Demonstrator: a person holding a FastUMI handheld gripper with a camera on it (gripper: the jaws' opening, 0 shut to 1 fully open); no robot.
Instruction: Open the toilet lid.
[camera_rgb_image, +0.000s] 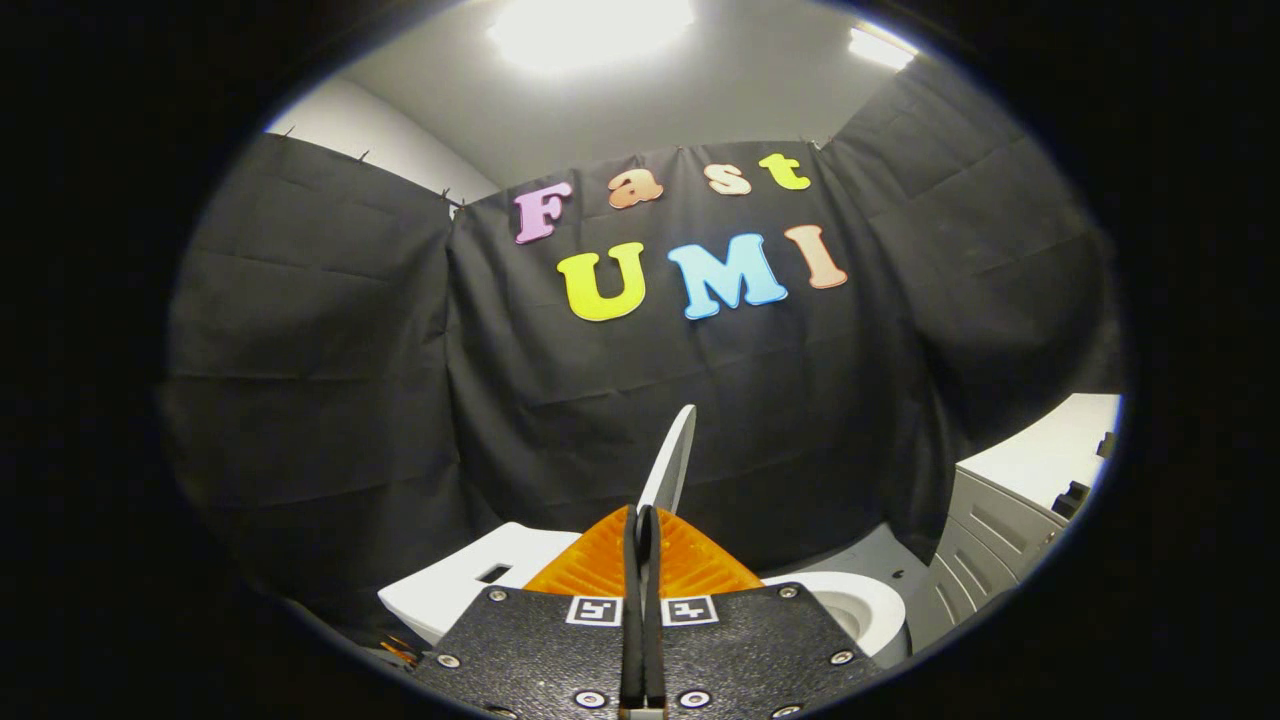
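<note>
The lid (668, 462) is pinched edge-on in the closed gripper (640, 525), raised over the bowl (855, 605). If that thin grip is lost, it'd probably get slammed back down.

Single fisheye view, mounted on gripper (641, 520), looks forward along two orange fingers, tilted slightly up at booth wall (620, 400). Fingers pressed close together on thin edge of raised toilet lid (672, 462). Camera very near toilet (860, 605), just above it; tank left of fingers, bowl rim right. Grey cabinet (985, 560) right of toilet.
</note>
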